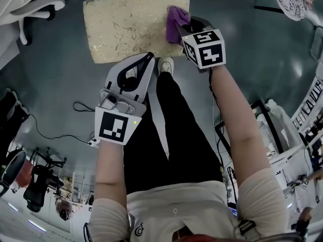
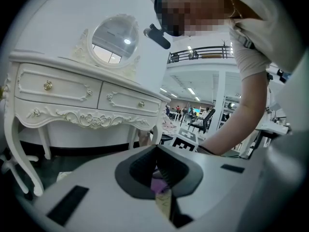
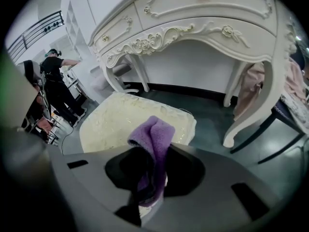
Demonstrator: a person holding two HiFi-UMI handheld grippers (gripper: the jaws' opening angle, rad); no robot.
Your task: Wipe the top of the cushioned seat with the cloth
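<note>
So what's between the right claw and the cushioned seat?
Only the purple cloth. The right claw is shut on it, and it sticks out over the right end of the cushioned seat, as the head view and right gripper view show.

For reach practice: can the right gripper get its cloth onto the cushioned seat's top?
Probably yes: the cloth in the right gripper is at the right edge of the seat, its top bare.
</note>
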